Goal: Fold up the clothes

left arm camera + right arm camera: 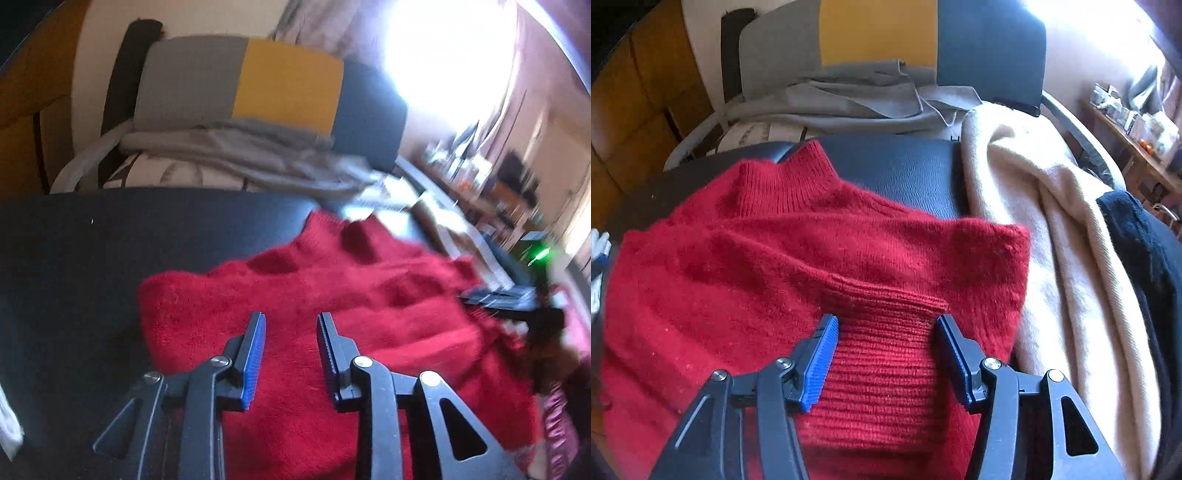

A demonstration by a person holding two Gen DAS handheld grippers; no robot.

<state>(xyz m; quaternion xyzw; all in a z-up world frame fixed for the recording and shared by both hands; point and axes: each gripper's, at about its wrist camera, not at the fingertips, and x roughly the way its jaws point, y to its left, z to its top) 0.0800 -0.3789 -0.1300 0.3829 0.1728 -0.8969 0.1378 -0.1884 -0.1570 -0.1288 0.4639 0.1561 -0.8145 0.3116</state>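
Right gripper straddles the ribbed cuff ungripped, its sleeve running away leftward; left gripper hovers parted, empty.

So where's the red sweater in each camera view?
Left wrist view: the red sweater fills the lower centre and right, under the left gripper.
Right wrist view: it fills the centre and left, ribbed cuff between the right gripper's open jaws.
Shared landmark: the grey, yellow and dark cushion.
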